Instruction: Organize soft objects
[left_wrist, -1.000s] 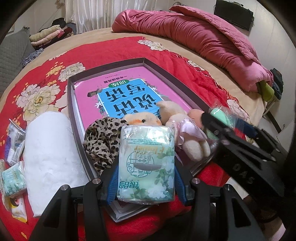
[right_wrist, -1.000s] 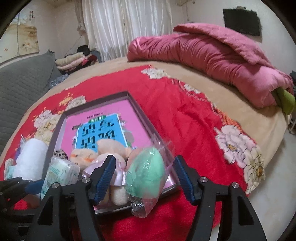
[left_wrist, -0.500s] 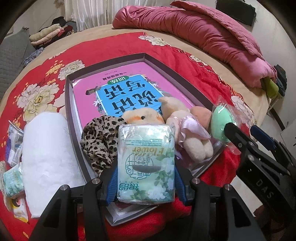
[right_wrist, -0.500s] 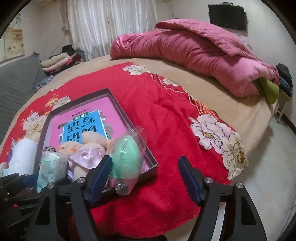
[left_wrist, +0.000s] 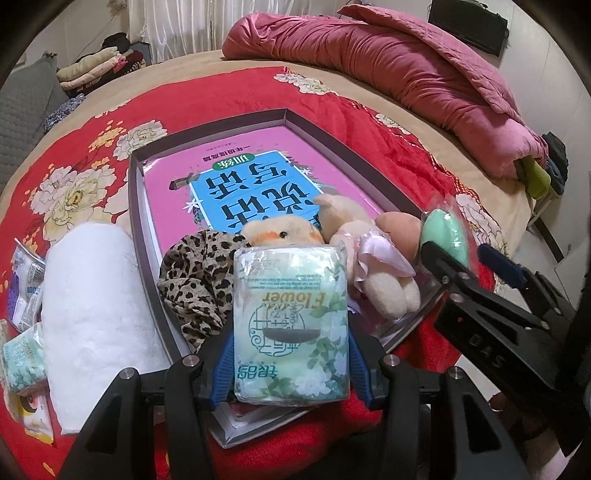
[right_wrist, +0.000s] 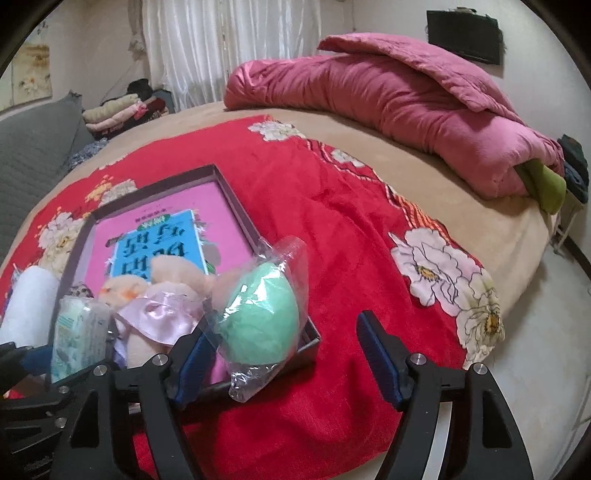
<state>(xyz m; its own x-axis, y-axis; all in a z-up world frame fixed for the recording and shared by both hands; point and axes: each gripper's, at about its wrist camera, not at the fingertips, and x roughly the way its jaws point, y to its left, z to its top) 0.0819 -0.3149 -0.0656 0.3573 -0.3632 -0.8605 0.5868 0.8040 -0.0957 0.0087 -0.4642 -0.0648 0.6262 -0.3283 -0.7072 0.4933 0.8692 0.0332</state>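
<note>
Off to the left of my left gripper (left_wrist: 291, 354) lies a rolled white towel (left_wrist: 92, 306) on the red blanket (left_wrist: 229, 92), with small packets (left_wrist: 22, 347) beside it. The left jaws are clamped on a tissue pack (left_wrist: 291, 325), blue pads pressed against both its sides, and the pack stands upright between them over the near edge of the tray (left_wrist: 146, 254). Just beyond the fingertips sits a leopard-print cloth (left_wrist: 195, 273), and right of it two plush toys (left_wrist: 369, 258) huddle on the pink book (left_wrist: 236, 173) that lines the tray.

My right gripper (right_wrist: 284, 354) stands wide open and holds nothing. The bagged green sponge (right_wrist: 258, 317) rests at the tray's near right corner, against the inner face of the left finger (right_wrist: 192, 365); I cannot tell if they truly touch. The right finger (right_wrist: 380, 354) is well apart from it, over bare blanket. Far ahead, a pink quilt (right_wrist: 388, 103) is heaped across the bed.
</note>
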